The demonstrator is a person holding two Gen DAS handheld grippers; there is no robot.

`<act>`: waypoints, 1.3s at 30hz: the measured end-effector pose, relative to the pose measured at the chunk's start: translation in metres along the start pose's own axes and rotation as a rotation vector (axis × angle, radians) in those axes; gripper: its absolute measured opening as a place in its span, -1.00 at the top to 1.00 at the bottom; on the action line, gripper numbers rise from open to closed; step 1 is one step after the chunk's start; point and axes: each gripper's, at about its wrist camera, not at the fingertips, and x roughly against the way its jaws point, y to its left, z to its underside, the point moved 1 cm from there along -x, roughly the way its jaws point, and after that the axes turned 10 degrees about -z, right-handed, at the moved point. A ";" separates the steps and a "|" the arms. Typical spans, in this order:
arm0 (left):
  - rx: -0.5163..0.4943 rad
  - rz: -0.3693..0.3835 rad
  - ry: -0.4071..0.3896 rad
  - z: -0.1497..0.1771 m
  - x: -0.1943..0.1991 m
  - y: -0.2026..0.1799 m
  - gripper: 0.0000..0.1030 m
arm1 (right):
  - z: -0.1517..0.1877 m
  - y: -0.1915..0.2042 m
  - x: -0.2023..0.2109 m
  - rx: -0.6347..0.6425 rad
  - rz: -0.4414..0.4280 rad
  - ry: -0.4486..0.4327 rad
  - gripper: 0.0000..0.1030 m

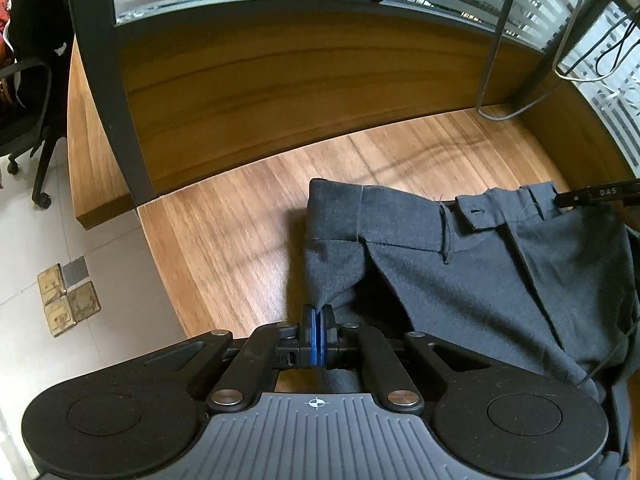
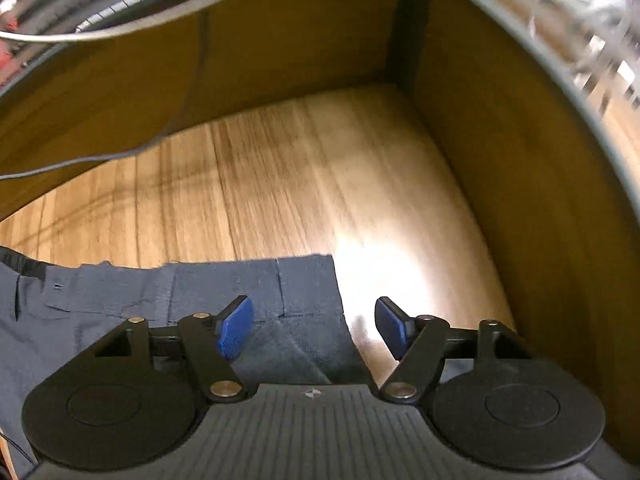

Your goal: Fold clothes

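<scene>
On the wooden surface (image 1: pixel 240 216) lie the dark trousers (image 1: pixel 500 272), waistband toward the back panel, spread flat from the left edge to the right corner.

Left gripper (image 1: pixel 317 320): jaws together, clamped on a pinch of cloth at the trousers' left edge, fabric rising into the pads.

Right gripper (image 2: pixel 314 328): jaws wide apart over the right end of the waistband (image 2: pixel 256 276), holding nothing; cloth sits between and below the blue pads (image 2: pixel 236 332).

Risks as I read it:
- Only one side held. Pulling left now would drag or skew the garment, so the fold goes crooked.
- Right jaws straddle the cloth edge; closing there may catch one layer only, or miss.
- Loose cable (image 1: pixel 520 108) near the back could snag on a lift.
</scene>
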 end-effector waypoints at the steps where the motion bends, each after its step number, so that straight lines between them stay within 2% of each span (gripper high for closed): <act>1: 0.000 0.002 0.002 0.000 -0.001 0.000 0.92 | 0.000 -0.003 -0.004 -0.009 -0.009 0.012 -0.45; 4: -0.019 0.001 0.007 0.000 -0.003 -0.002 0.91 | -0.003 -0.005 -0.014 -0.035 -0.052 0.033 -0.49; 5: -0.026 0.003 0.011 0.001 -0.004 -0.003 0.90 | -0.004 -0.005 -0.017 -0.043 -0.068 0.037 -0.44; 6: -0.031 0.005 0.018 0.001 -0.006 -0.004 0.90 | -0.004 -0.003 -0.018 -0.041 -0.081 0.037 -0.28; 7: -0.037 0.007 0.020 0.002 -0.007 -0.004 0.90 | -0.003 -0.001 -0.020 -0.039 -0.092 0.036 -0.27; 8: -0.044 0.009 0.021 0.002 -0.008 -0.005 0.92 | -0.004 0.003 -0.020 -0.024 -0.080 0.032 -0.14; 9: -0.047 0.005 0.010 0.002 -0.007 -0.005 0.92 | -0.004 0.007 -0.017 0.000 -0.068 0.024 0.12; 12: -0.035 -0.010 -0.026 0.002 -0.004 -0.004 0.94 | -0.011 0.018 -0.002 0.038 -0.063 -0.020 0.41; 17: -0.008 -0.042 -0.096 -0.006 0.006 0.000 0.94 | -0.036 0.044 0.029 0.120 -0.049 -0.136 0.48; 20: 0.001 -0.068 -0.146 -0.013 0.012 0.003 0.94 | -0.054 0.061 0.034 0.164 -0.032 -0.184 0.48; 26: 0.029 -0.108 -0.161 -0.025 0.008 0.014 0.94 | -0.084 0.078 0.003 0.194 0.005 -0.230 0.48; 31: 0.038 -0.113 -0.143 -0.025 0.000 0.018 0.93 | -0.094 0.091 -0.039 0.214 0.027 -0.196 0.46; 33: 0.047 -0.098 -0.136 -0.024 -0.001 0.022 0.90 | -0.092 0.094 -0.051 0.233 0.049 -0.169 0.31; 34: 0.059 -0.086 -0.126 -0.023 -0.002 0.025 0.82 | -0.090 0.095 -0.053 0.236 0.059 -0.162 0.26; 37: 0.085 -0.062 -0.102 -0.020 -0.001 0.031 0.61 | -0.083 0.094 -0.045 0.224 0.067 -0.169 -0.09; 38: 0.093 -0.056 -0.095 -0.019 0.000 0.033 0.60 | -0.078 0.094 -0.039 0.217 0.065 -0.173 -0.29; 39: 0.100 -0.051 -0.088 -0.018 0.000 0.035 0.60 | -0.074 0.094 -0.033 0.210 0.063 -0.176 -0.34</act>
